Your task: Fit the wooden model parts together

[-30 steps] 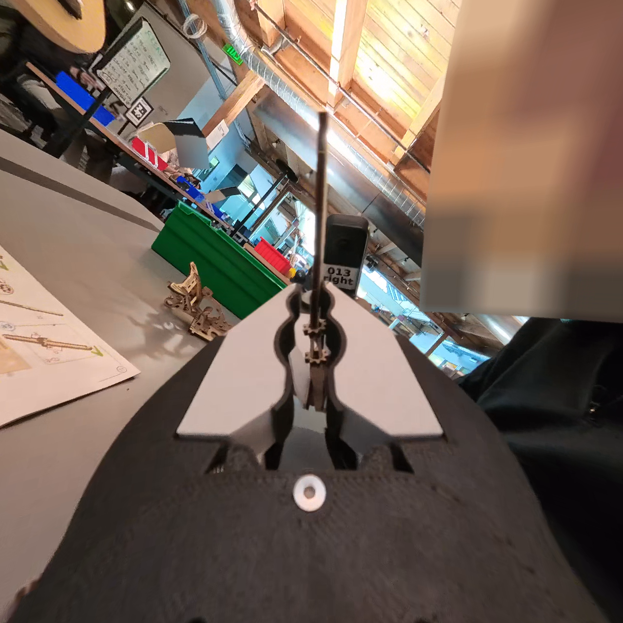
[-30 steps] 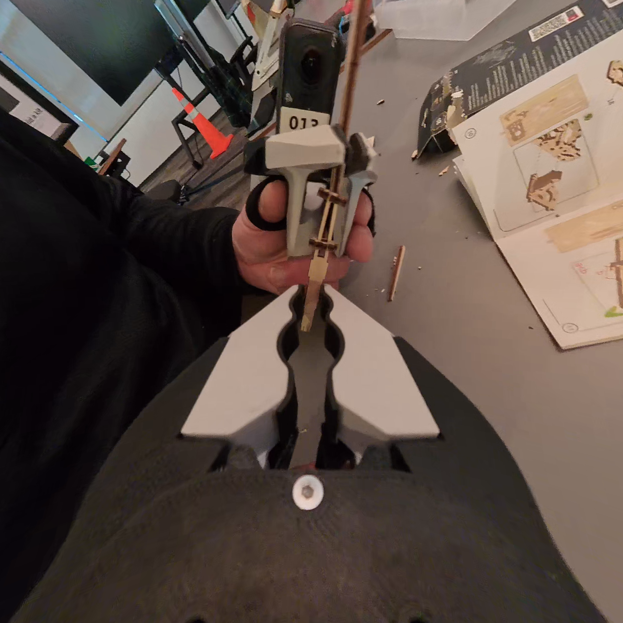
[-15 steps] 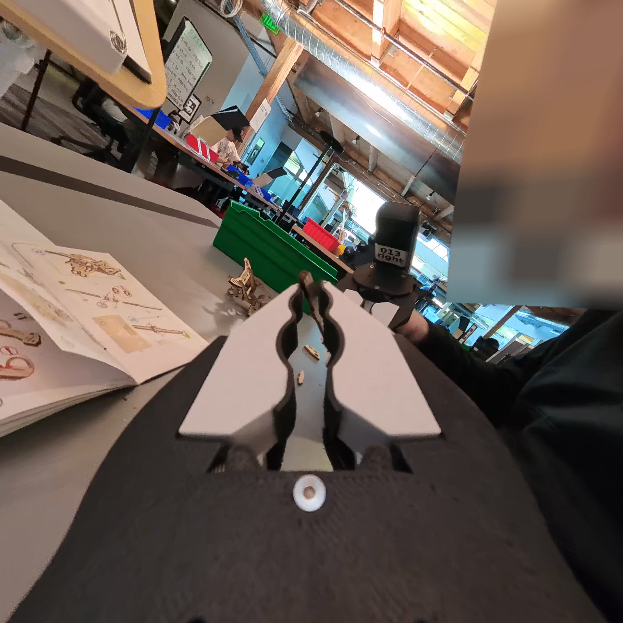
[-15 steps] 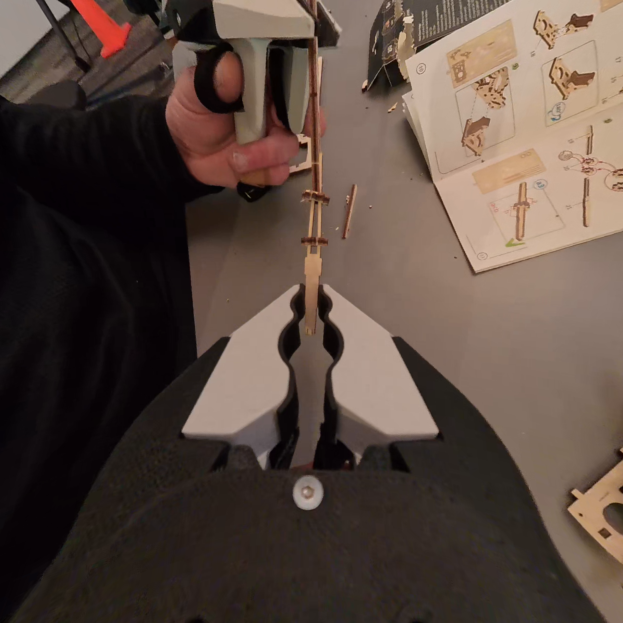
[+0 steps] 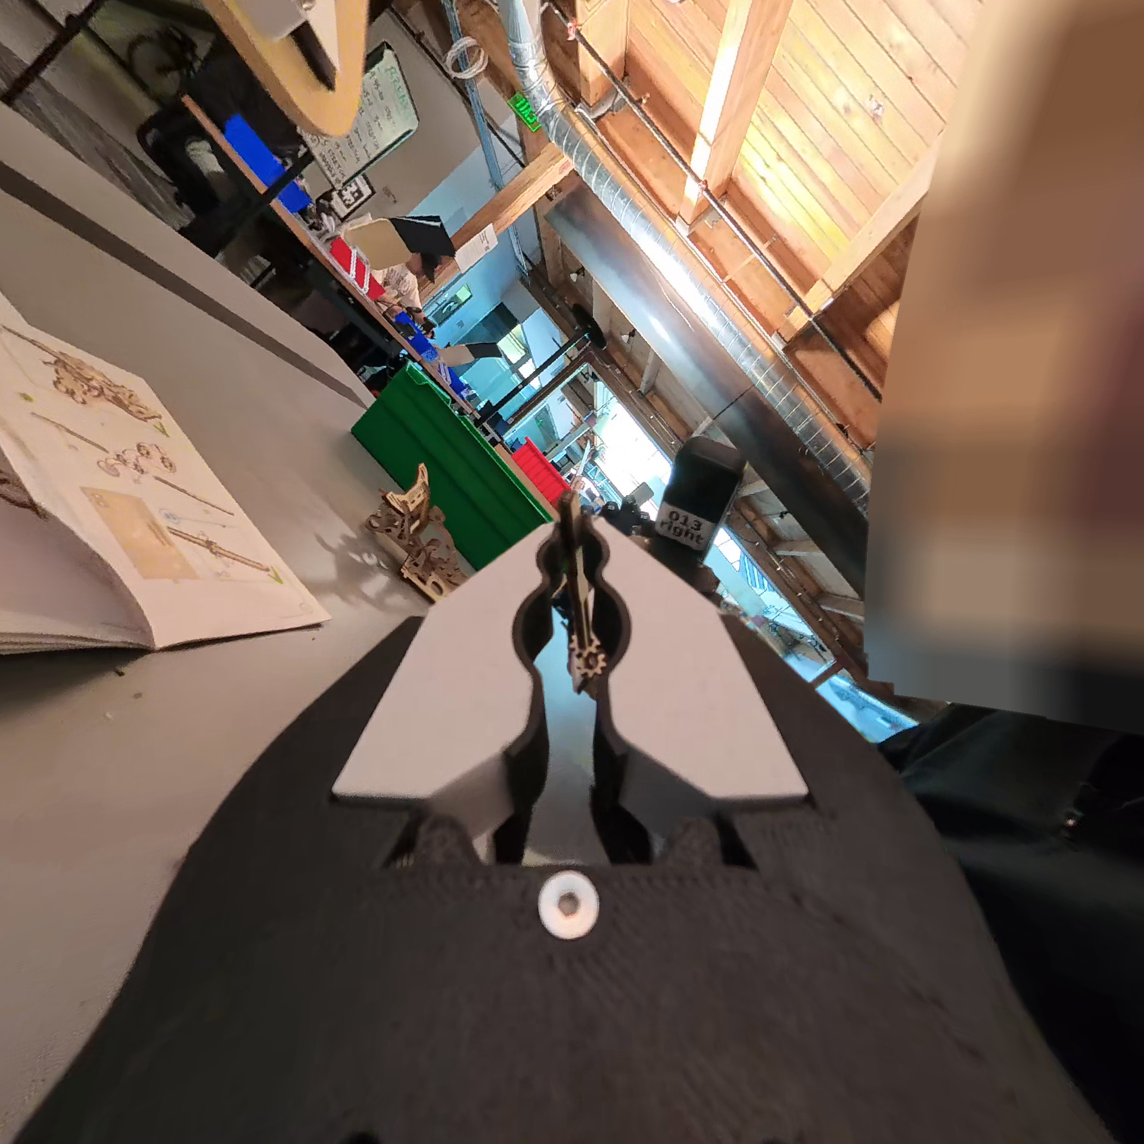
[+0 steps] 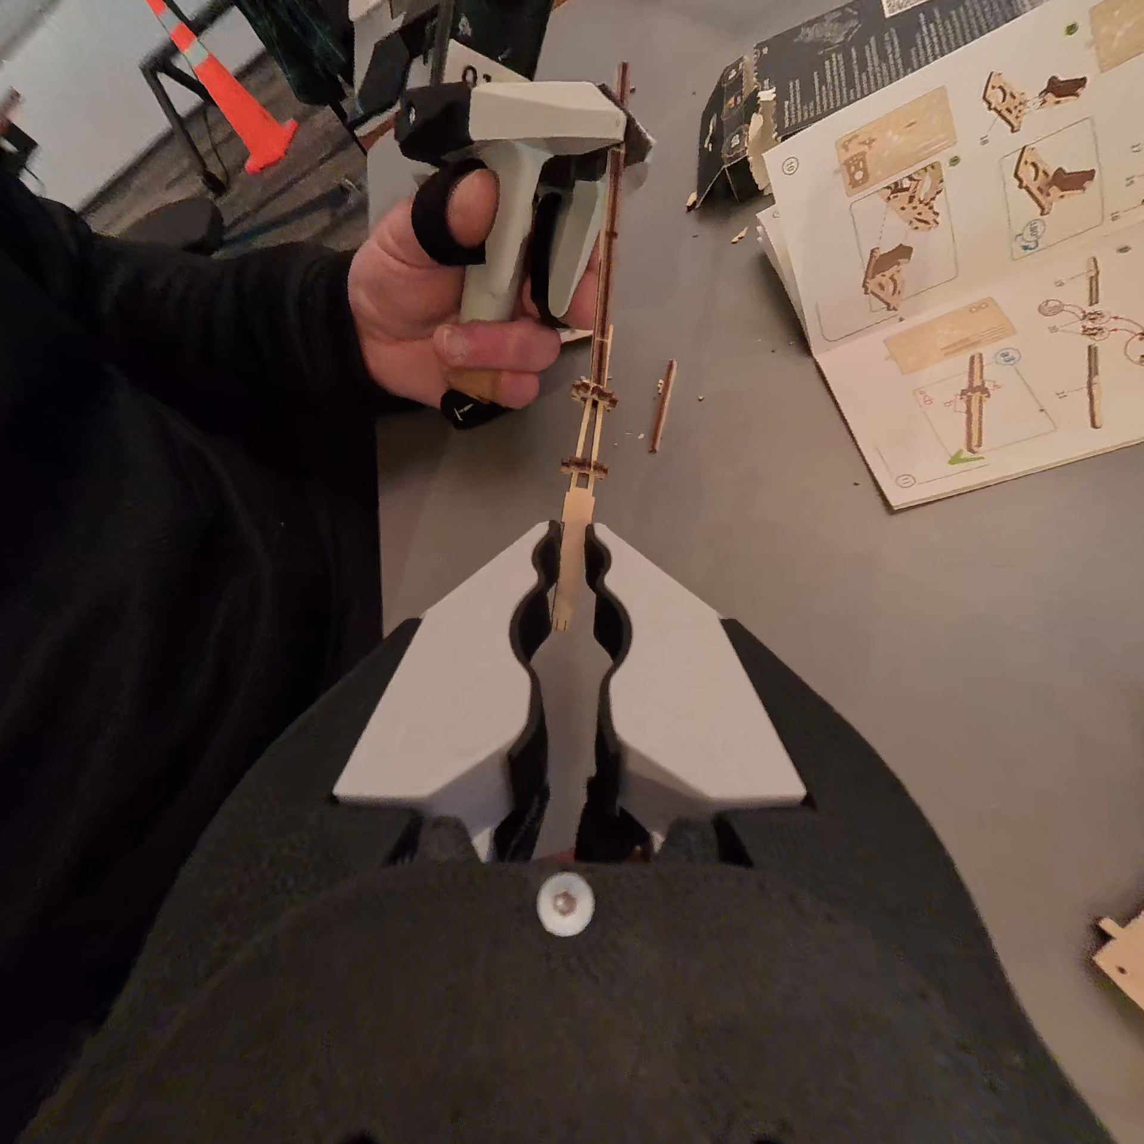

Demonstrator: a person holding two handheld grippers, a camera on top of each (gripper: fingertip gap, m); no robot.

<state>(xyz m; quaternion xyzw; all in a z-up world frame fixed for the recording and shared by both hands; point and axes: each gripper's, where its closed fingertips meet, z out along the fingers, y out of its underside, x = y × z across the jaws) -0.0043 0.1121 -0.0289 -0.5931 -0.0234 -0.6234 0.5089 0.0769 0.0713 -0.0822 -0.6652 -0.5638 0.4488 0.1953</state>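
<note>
Wooden rod assembly (image 6: 591, 396), long and thin, held in the air above the grey tabletop (image 6: 805, 619); long axis runs straight between the two grippers. Right gripper (image 6: 572, 532) clamps its flat, pale near end, which sits between the fingertips and pokes a little back into the jaw gap. From there the assembly points away from the right wrist camera toward the left gripper (image 6: 619, 142), passing two small toothed collars strung along it. Far end crosses the front of the left gripper, held by a hand (image 6: 446, 309); the rod's dark tip sticks out beyond it. In the left wrist view the same assembly (image 5: 579, 594) shows nearly end-on, dark against the window light, a small gear at its near end inside the jaw gap, the rod running up and out through the tips of the left gripper (image 5: 576, 532), which are closed on it. Loose short wooden stick (image 6: 662, 405) lies flat on the tabletop just right of the held assembly, roughly parallel to it. Open instruction booklet (image 6: 966, 297) lies toward the tabletop's far right edge, a torn dark box (image 6: 823, 93) beyond it. Small built wooden sub-assembly (image 5: 415, 538) stands on the tabletop beside a green bin (image 5: 452, 470).
</note>
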